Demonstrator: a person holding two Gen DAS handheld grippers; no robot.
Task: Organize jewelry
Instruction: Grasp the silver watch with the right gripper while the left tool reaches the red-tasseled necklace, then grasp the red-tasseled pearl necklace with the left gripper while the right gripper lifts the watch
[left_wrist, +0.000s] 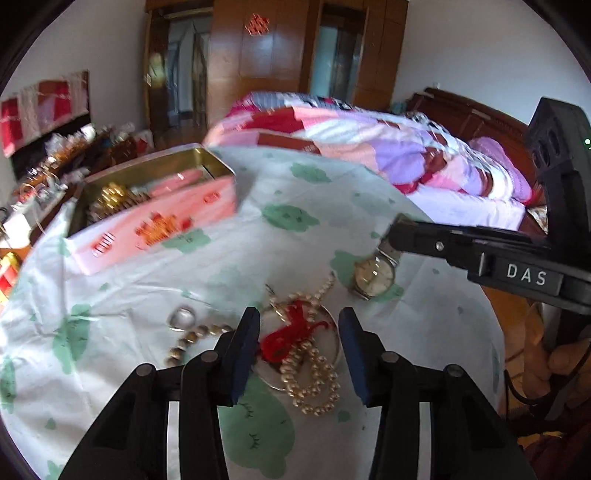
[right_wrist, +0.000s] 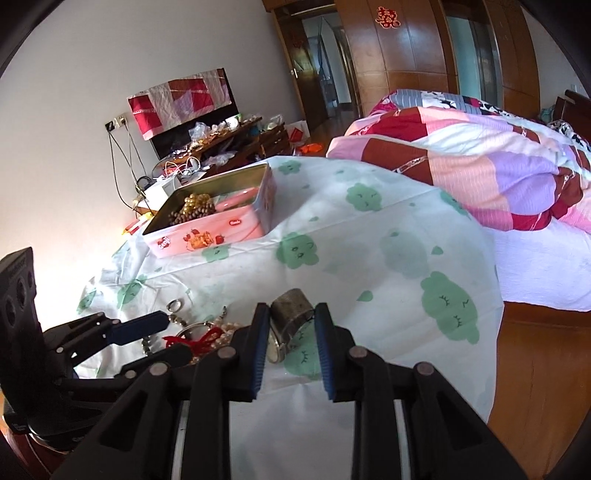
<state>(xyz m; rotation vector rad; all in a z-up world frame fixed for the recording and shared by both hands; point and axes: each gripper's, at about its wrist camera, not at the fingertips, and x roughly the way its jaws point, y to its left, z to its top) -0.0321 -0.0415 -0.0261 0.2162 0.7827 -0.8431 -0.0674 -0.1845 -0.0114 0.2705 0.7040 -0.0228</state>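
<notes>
Far left, on the white cloth with green cloud shapes: an open pink tin, blurred in the left wrist view, already holding gold beads and brown beads.

Nearer and right of the tin, flat on the cloth: a silver ring, and just beside it a curved string of brown beads, partly hidden behind the left finger.

Next, the left gripper, tilted down over the pile, jaws apart and gripping nothing. Between its blue pads, lying on the cloth: a clear bangle, a red tassel across it, and a pearl necklace looped over both. Cannot tell whether the pads touch the bangle's rim.

Right of the pile and a little further back: a watch with pale dial and metal band.

Reaching in from the right, the right gripper, jaws closed on that band, the mesh loop standing between the blue pads in the right wrist view. Cannot tell whether the dial is resting on the cloth or hanging just clear of it.

Far right edge: part of a hand on that gripper's handle.

Behind everything: a patchwork quilt on the bed.
</notes>
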